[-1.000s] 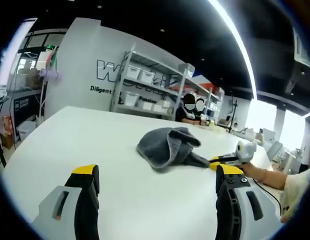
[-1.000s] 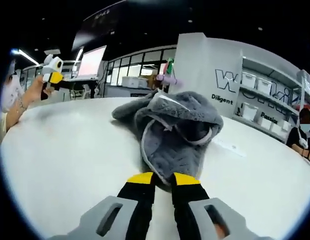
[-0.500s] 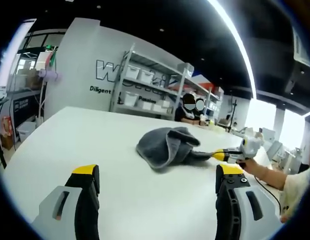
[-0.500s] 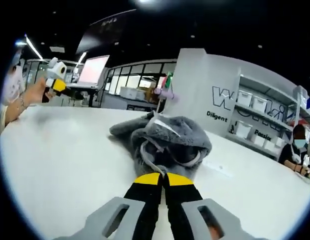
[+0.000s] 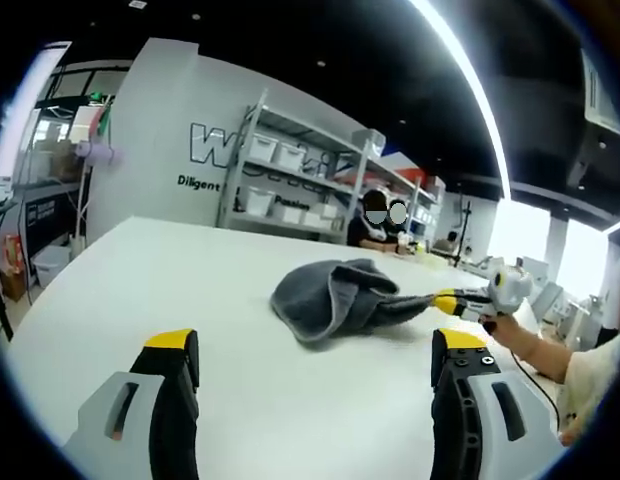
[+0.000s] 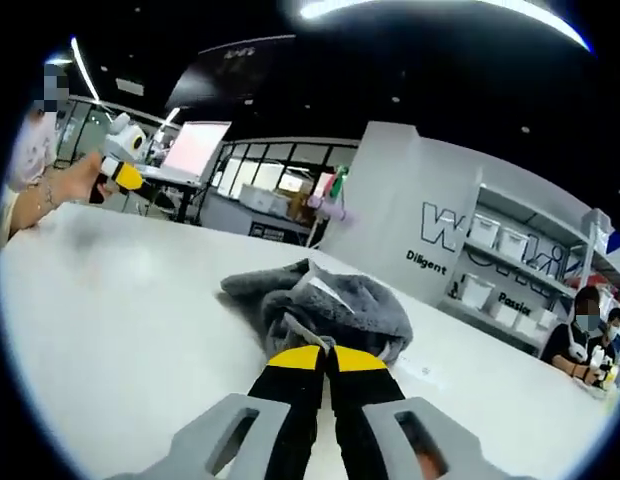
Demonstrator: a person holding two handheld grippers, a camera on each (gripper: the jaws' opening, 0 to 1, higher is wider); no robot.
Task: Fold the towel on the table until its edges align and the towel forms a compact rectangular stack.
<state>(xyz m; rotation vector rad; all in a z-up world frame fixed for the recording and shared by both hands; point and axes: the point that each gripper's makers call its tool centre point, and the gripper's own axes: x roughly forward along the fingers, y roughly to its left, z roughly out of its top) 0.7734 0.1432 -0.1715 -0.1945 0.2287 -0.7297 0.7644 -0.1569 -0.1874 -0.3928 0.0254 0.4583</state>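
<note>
1. Left gripper view: the grey towel (image 5: 330, 298) sits bunched up near the middle of the white table (image 5: 140, 270), roughly at 12 o'clock from the left gripper (image 5: 315, 355), well out in front of it.
2. The left gripper's jaws stand wide apart with nothing between them, just bare tabletop. Yellow tips, grey bodies.
3. The right gripper (image 5: 445, 300) comes in at about 3 o'clock in this view, held by a hand (image 5: 510, 330), and it's got a corner of the towel pinched. That corner is stretched out toward it, slightly off the table.
4. Right gripper view: the right gripper (image 6: 326, 356) has its jaws squeezed together on a fold of the towel (image 6: 330, 300), which is heaped right at the tips at 12 o'clock. A pale hem edge runs across the top of the heap.
5. Far off at about 10 o'clock in that view, the left gripper (image 6: 125, 172) shows small in a hand (image 6: 75, 182), well apart from the towel.
6. Background stuff: metal shelving (image 5: 300, 180) with white bins against a grey wall with lettering, and a person seated at the far end of the table (image 5: 375, 222).
</note>
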